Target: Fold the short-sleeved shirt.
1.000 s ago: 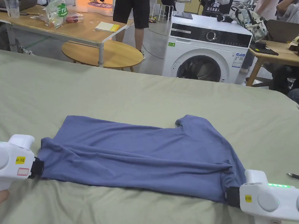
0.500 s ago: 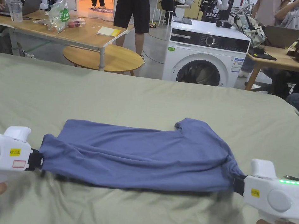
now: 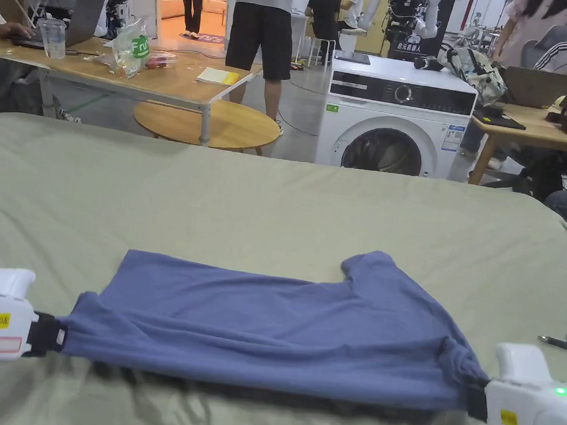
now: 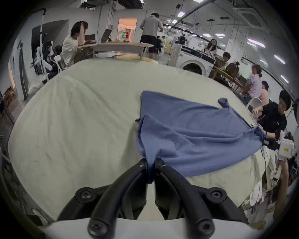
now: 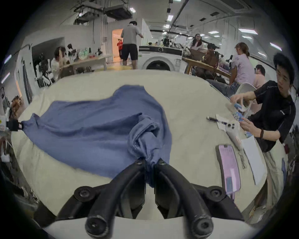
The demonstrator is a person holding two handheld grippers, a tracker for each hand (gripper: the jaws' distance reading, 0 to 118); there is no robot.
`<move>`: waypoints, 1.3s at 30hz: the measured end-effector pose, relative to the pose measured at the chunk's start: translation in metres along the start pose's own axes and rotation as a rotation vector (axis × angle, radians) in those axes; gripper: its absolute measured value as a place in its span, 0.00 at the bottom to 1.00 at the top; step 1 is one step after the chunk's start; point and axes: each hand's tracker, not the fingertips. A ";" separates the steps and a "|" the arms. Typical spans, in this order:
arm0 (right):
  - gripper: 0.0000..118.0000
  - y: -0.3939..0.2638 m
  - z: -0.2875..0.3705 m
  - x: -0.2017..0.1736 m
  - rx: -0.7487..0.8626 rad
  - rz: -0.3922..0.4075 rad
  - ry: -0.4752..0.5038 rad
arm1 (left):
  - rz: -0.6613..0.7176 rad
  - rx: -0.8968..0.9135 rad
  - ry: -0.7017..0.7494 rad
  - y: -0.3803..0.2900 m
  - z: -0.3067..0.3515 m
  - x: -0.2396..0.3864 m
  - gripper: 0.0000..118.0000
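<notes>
Shirt: light, limp knit. Left claw and right claw each pinch a bunched end; hold there.

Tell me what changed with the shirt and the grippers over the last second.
The near edge of the blue shirt has come up off the green sheet, with a shadow beneath and early wrinkles pulled flat. The left gripper and right gripper stay clamped on its two ends.
</notes>
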 end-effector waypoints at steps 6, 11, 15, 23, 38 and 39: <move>0.03 -0.043 -0.024 0.008 -0.061 -0.078 0.045 | 0.026 -0.067 0.013 -0.038 -0.029 -0.005 0.01; 0.03 -0.042 -0.030 0.002 -0.065 -0.018 -0.017 | 0.003 -0.060 0.036 -0.032 -0.036 0.003 0.01; 0.03 -0.041 -0.031 0.002 -0.062 -0.013 -0.030 | 0.028 -0.063 0.007 -0.029 -0.034 -0.004 0.01; 0.43 0.000 0.015 -0.009 0.128 -0.067 -0.027 | 0.007 0.137 0.006 0.004 0.011 0.015 0.33; 0.00 0.075 0.034 -0.104 0.609 -0.109 0.002 | -0.087 0.537 0.019 0.048 0.034 0.091 0.00; 0.00 0.078 0.030 -0.109 0.602 -0.097 0.014 | -0.065 0.521 -0.002 0.052 0.028 0.089 0.00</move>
